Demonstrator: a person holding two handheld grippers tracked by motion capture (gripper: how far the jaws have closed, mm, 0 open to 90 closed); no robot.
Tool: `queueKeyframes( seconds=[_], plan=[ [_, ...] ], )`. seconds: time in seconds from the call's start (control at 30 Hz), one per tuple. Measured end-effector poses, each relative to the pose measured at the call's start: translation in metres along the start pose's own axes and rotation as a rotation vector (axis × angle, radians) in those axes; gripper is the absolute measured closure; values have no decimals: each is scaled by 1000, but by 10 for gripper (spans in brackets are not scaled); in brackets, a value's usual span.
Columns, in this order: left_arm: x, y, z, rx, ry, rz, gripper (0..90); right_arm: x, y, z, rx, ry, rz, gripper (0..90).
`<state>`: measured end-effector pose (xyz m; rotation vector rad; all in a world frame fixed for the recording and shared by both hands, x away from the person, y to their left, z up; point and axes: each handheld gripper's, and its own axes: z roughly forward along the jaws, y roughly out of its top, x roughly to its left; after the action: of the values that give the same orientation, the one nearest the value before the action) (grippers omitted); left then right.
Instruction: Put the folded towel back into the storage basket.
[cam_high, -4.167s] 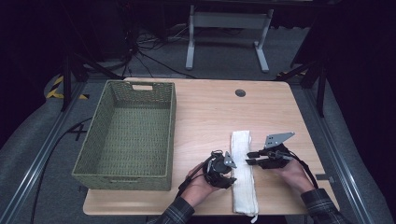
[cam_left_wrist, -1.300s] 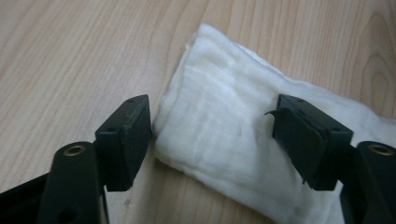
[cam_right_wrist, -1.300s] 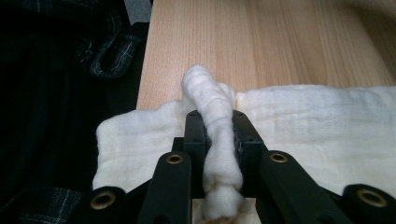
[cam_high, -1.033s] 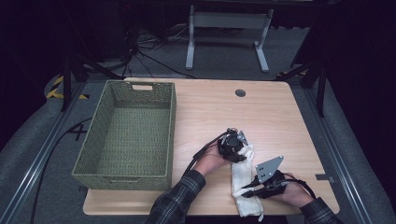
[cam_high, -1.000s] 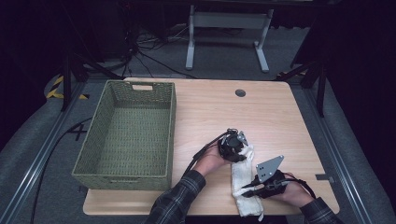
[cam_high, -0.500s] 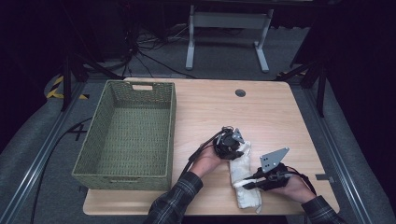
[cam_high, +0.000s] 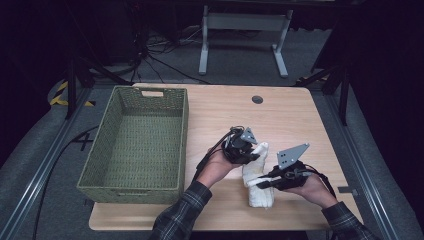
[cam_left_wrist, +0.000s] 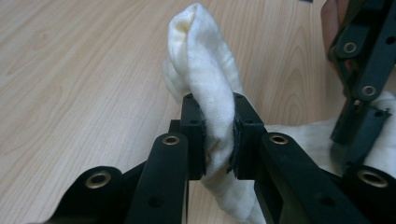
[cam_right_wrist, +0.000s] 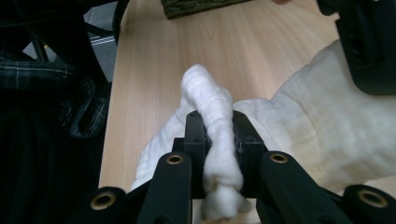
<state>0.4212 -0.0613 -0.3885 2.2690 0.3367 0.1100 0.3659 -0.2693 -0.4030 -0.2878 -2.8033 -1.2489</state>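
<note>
A white cloth (cam_high: 257, 180) lies on the table (cam_high: 280, 115), right of the basket (cam_high: 135, 145) and well apart from it, near the table's front edge. Both grippers have hold of it. The left gripper (cam_left_wrist: 218, 140) has its jaws closed on a raised fold at the cloth's far end, the fabric standing up in a soft ridge between them. The right gripper (cam_right_wrist: 218, 144) is likewise clamped on a bunched fold at the side of the cloth away from the basket, toward its near end. In the high view the left gripper (cam_high: 245, 150) sits at the far end of the cloth, the right gripper (cam_high: 272, 181) at its outer edge.

Pinching two separate spots probably lets the person lift or fold the limp cloth without it sagging into a heap; a single grip would leave most of it dragging. The basket stands empty with its open top free, so it may be where the cloth is meant to go, though that is a guess.

The table is pale wood-grain laminate, smooth and bare apart from a small round grommet (cam_high: 257, 99) beyond the cloth. Around it the room is dark: grey floor, cables, and a white stand (cam_high: 243, 30) behind the table.
</note>
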Motion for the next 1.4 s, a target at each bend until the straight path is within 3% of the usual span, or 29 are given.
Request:
queueKeyframes(
  seconds=[0.27,0.47,0.73,0.87,1.17,1.4],
  plan=[
    [1,11,-28,-5,48,-2,788,-4,20,-3,-31,-1,-23,798],
    [5,14,-54,-20,80,-22,788,-3,44,-5,-44,-6,-50,798],
    [6,20,-82,-6,125,-15,788,-5,82,-4,-67,-11,-88,798],
    [9,21,-104,-5,160,-7,788,-6,97,-3,-75,-12,-103,799],
    [27,4,-144,-37,183,-25,788,-10,135,10,-104,-8,-115,798],
    [43,-14,-180,-48,194,-15,787,-7,176,36,-114,-4,-130,798]
  ],
)
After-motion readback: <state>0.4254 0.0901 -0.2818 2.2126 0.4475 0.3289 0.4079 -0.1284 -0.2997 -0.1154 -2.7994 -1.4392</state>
